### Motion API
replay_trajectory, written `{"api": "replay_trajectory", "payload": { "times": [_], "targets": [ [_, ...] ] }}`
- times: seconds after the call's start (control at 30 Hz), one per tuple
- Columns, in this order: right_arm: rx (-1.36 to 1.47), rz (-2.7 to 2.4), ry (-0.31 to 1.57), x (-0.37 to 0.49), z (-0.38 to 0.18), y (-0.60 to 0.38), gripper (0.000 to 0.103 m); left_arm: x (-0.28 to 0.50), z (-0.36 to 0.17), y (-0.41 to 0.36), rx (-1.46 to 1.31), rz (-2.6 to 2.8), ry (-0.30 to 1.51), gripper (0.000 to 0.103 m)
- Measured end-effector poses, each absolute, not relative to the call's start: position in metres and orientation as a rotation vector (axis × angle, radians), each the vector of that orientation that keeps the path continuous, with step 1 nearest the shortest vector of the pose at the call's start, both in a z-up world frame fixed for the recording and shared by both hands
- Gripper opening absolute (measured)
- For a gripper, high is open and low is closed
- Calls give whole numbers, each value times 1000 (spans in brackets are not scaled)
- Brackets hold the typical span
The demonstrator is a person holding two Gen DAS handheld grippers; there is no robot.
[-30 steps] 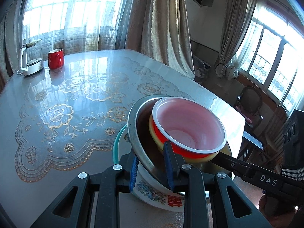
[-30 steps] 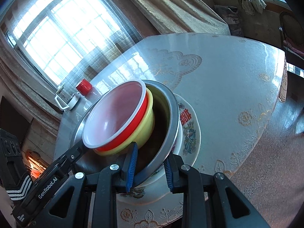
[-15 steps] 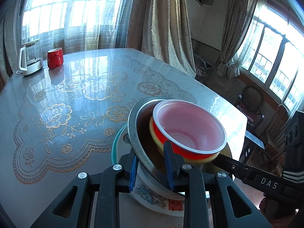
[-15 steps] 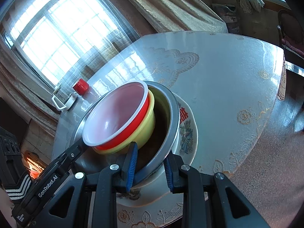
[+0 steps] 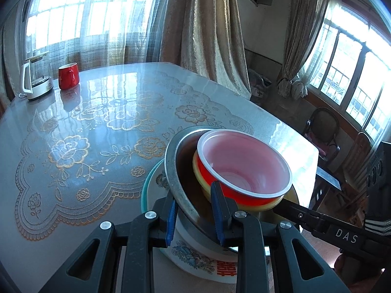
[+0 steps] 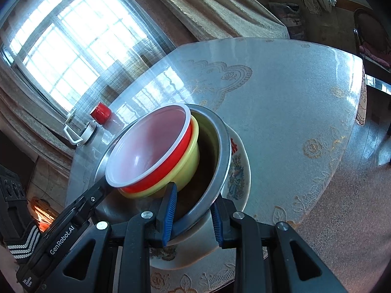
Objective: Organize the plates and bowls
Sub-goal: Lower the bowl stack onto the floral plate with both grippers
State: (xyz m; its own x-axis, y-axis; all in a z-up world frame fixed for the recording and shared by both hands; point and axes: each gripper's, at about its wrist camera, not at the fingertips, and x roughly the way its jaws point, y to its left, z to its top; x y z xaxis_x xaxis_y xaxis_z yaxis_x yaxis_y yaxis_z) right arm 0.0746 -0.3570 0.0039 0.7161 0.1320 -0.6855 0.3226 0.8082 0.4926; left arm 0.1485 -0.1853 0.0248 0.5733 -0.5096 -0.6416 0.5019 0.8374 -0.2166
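Stack: red bowl [image 5: 244, 168] nested in steel basin [image 5: 176, 171] on plates, near the table [image 5: 97, 122] edge. Your left gripper [image 5: 194, 216] and right gripper [image 6: 191, 216] clamp the basin's rim, one at each side. Probably heavy, slick, breakable; hold level.

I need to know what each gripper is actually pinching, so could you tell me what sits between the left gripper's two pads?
In the left wrist view, the left gripper has the metal bowl's rim between its pads, with the plate below it.
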Motion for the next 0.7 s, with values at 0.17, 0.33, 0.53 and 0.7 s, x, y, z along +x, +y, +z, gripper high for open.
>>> {"api": "replay_trajectory", "payload": {
  "times": [0.17, 0.33, 0.53, 0.7],
  "targets": [
    [647, -100, 783, 74, 4, -357, 29, 150, 20, -185, -11, -579, 766, 27],
    [665, -88, 785, 68, 4, -358, 30, 149, 13, -183, -7, -568, 782, 26],
    [637, -72, 783, 66, 4, -355, 25, 144, 6, -176, -36, -574, 807, 27],
    [631, -70, 783, 62, 3, -353, 22, 135, 10, -172, -12, -558, 783, 29]
  ]
}}
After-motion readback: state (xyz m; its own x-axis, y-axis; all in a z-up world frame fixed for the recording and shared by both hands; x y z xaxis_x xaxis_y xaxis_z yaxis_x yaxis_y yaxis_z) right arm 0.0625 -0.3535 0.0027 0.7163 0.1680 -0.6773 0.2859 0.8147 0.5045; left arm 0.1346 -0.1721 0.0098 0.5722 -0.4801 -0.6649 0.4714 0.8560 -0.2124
